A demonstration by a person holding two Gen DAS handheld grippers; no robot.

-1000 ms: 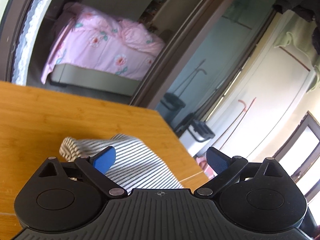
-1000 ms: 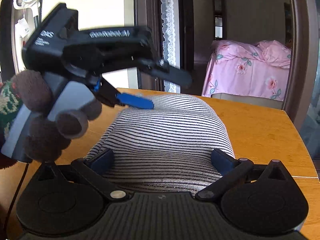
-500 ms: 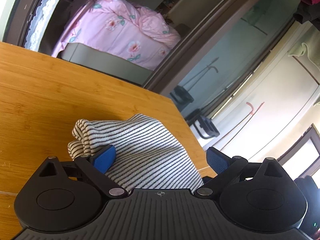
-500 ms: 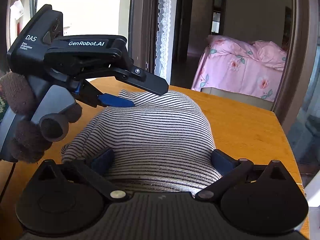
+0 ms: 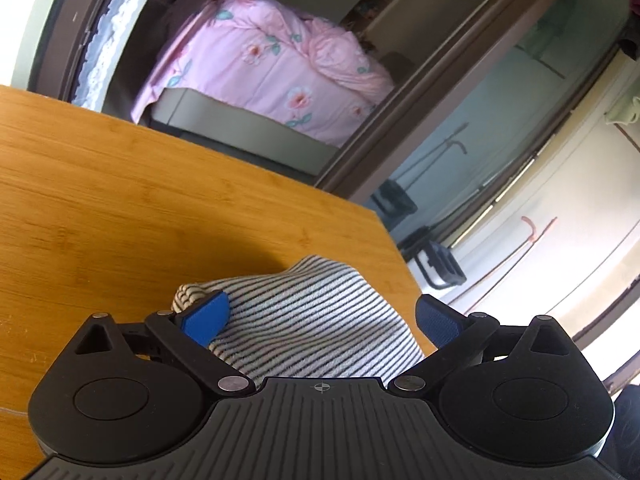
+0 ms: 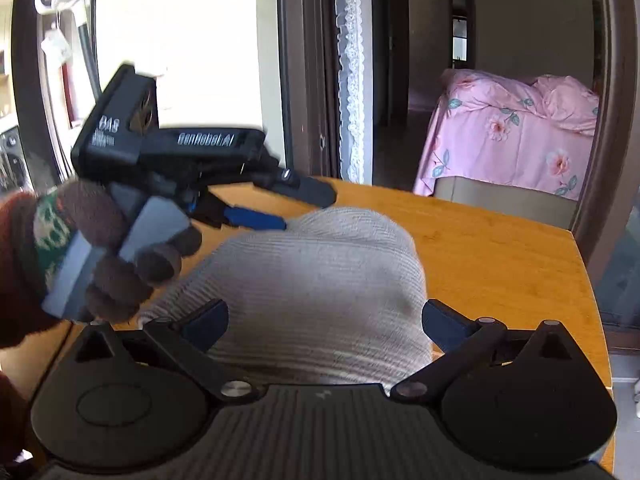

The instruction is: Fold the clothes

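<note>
Both claws are hovering low over the striped garment (image 5: 308,320), which is lying bunched in a soft mound on the wooden bench (image 5: 120,208), close to the corner nearest the doorway. The left claw (image 5: 320,318) is spread wide, gripping nothing, its blue pads (image 5: 206,316) straddling the cloth; one pad is pressing against a rolled, ribbed edge, perhaps a cuff or hem, while the other is hanging past the fabric, out beyond the bench edge. The right claw (image 6: 324,322) is likewise released, fingers splayed on either side of the heap, so the garment is resting on the bench under its own weight and nobody is holding it. From the right wrist view, a gloved hand (image 6: 116,256) is carrying the left claw in from the side, its tips reaching toward the far crest of the mound; that picture is smeared with motion, so I cannot say whether they are touching the cloth there. My reading is that the person is lining up both tools on opposite ends so the lump can be pinched and spread flat, since a fold needs a smooth layer first. The folding looks to be in its early stages, with no tidy crease showing. Beyond the doorway a bed with a pink floral quilt (image 6: 516,128) is sitting well apart.
</note>
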